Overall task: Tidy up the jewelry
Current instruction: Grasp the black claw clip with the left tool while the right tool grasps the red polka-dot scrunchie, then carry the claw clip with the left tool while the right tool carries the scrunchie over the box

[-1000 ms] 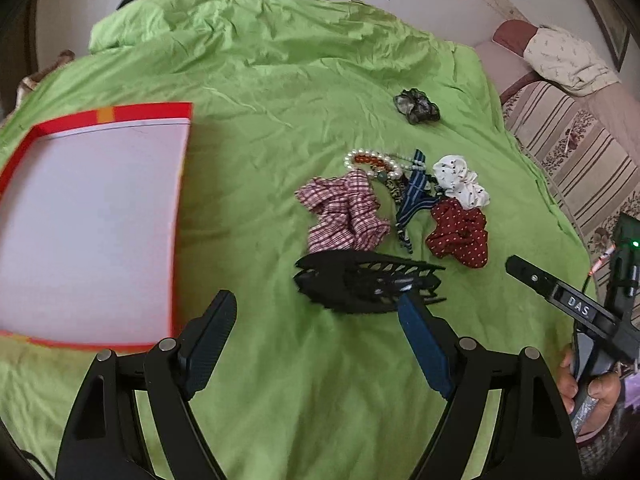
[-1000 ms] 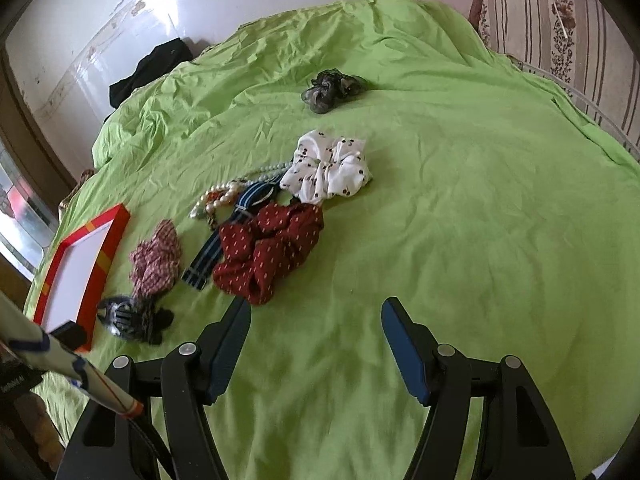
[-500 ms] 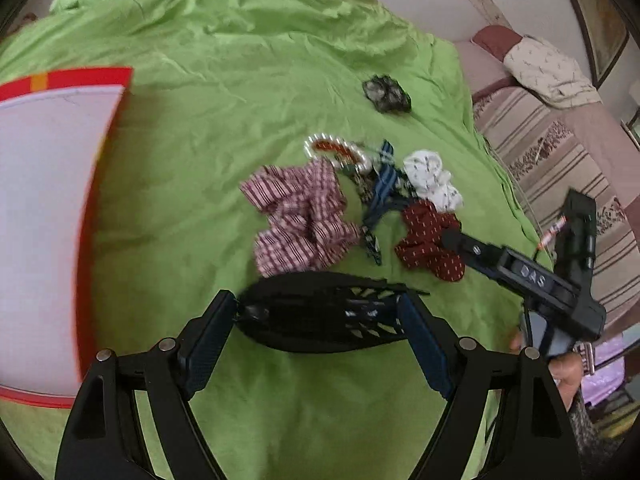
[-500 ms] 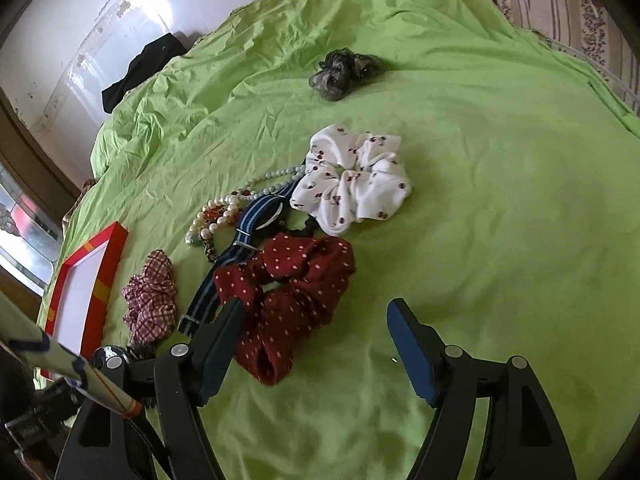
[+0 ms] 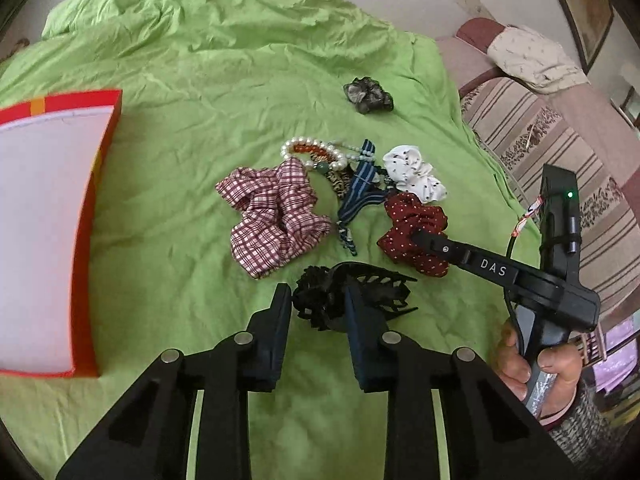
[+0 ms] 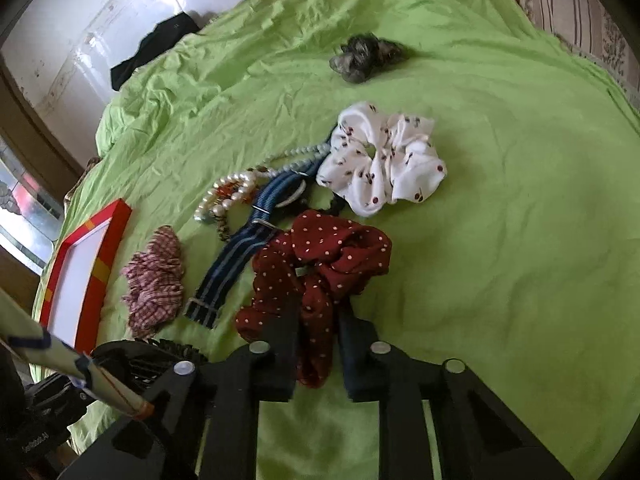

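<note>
Now we see our left gripper (image 5: 318, 304) low in the centre of its frame, its jaws closing with the black claw clip (image 5: 352, 294) between them, the fingers (image 5: 280, 316) already against the clip's sides. Our right gripper (image 6: 316, 320), at the bottom centre of its view, is pinched narrow on the red dotted scrunchie (image 6: 320, 256), whose cloth bunches between the fingers (image 6: 286, 320). Above the clip, mid-frame on the green sheet (image 5: 200, 80), lie the plaid scrunchie (image 5: 272, 212), pearl bracelet (image 5: 308, 156), striped strap (image 5: 360, 188) and white scrunchie (image 5: 414, 172). A dark scrunchie (image 5: 368, 96) sits apart, higher up. The red-rimmed tray (image 5: 86, 208) is at the left edge.
</note>
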`<state>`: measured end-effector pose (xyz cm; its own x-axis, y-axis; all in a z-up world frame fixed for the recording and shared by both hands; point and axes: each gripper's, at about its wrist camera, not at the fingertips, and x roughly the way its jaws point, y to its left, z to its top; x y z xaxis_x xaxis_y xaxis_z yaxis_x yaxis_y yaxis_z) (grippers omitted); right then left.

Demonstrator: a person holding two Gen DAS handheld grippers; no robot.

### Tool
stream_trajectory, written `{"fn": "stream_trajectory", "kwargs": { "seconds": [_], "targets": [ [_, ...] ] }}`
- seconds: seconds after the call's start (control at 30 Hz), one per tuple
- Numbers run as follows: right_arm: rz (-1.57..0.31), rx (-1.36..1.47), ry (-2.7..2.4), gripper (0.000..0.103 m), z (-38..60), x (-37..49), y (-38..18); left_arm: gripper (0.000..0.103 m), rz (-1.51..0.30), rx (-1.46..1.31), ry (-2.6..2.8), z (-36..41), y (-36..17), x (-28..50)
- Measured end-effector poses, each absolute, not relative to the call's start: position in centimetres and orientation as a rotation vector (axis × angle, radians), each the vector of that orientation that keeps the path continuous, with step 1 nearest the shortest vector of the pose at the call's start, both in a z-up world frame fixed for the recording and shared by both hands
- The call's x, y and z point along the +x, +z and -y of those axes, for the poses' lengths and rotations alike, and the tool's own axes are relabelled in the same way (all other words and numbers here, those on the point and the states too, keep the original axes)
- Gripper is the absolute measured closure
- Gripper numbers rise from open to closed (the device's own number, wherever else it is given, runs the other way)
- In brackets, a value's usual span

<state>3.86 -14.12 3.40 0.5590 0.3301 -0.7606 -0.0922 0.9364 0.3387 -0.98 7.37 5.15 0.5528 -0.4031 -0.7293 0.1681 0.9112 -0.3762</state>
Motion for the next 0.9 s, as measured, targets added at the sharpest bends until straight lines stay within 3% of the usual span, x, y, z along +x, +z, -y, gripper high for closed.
{"fn": "stream_trajectory", "kwargs": {
  "seconds": [0.47, 0.9],
  "targets": [
    [-0.823, 0.243, 0.274, 0.093, 14.5, -1.3, 9.4, 0.080, -0.761, -0.214, -0.286, -8.7, 12.5, -7.0],
    [-0.811, 0.144, 0.380, 0.093, 8.8, -3.5, 13.1, 0.080, -0.649, -0.233, -0.097, -16.9, 15.5, -8.1]
  ]
}}
